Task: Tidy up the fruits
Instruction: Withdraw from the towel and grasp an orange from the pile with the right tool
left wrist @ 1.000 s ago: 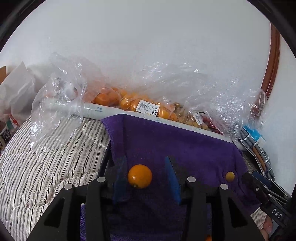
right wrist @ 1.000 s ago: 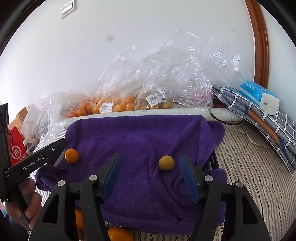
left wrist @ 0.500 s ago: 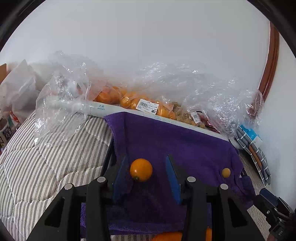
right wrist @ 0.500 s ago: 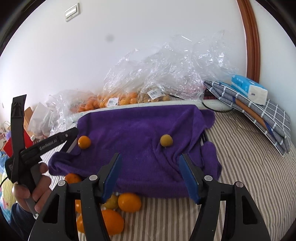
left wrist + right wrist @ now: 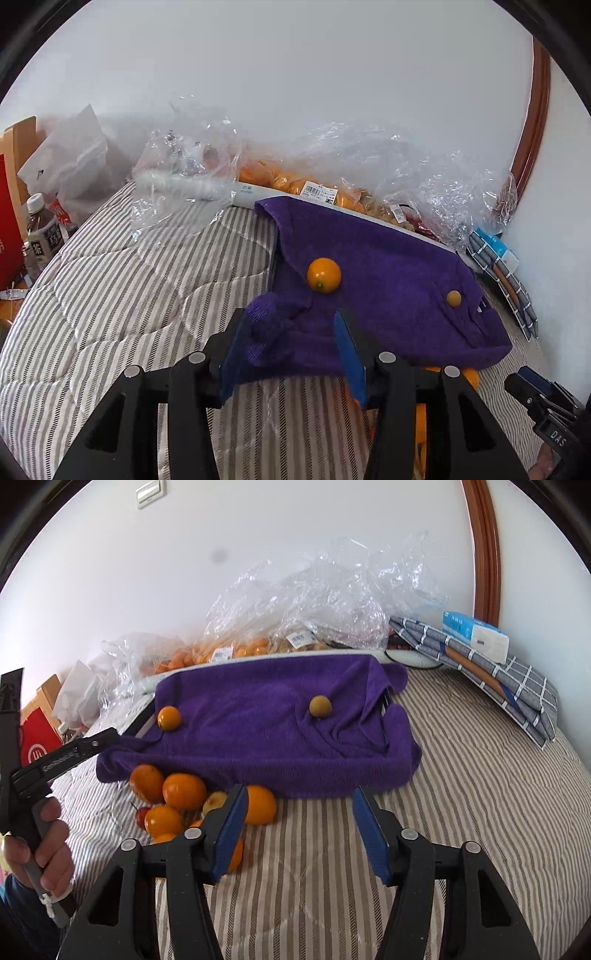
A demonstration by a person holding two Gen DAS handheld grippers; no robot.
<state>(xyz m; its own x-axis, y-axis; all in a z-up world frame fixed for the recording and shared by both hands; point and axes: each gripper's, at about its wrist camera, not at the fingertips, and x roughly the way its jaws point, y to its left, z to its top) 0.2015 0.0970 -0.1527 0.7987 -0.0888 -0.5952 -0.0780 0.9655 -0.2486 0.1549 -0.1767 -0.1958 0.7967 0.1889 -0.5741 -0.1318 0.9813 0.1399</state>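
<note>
A purple towel (image 5: 280, 716) covers a raised tray on the striped bed. On it lie an orange (image 5: 169, 718) at the left and a small yellow fruit (image 5: 320, 706) at the right; both also show in the left wrist view, the orange (image 5: 324, 275) and the yellow fruit (image 5: 453, 298). A pile of several oranges (image 5: 177, 794) with small apples lies on the bed before the towel's front left corner. My left gripper (image 5: 290, 354) is open and empty, back from the orange. My right gripper (image 5: 299, 834) is open and empty above the bed, beside the pile.
Clear plastic bags of oranges (image 5: 229, 650) and other fruit lie along the wall behind the towel. A folded checked cloth (image 5: 491, 679) with a tissue pack (image 5: 474, 635) lies at the right. Bottles (image 5: 42, 236) and a red box (image 5: 37, 738) stand off the bed's left side.
Both grippers have pulled back from the towel. The orange and the yellow fruit stay on it, now farther away. The pile of oranges in front has come into view.
</note>
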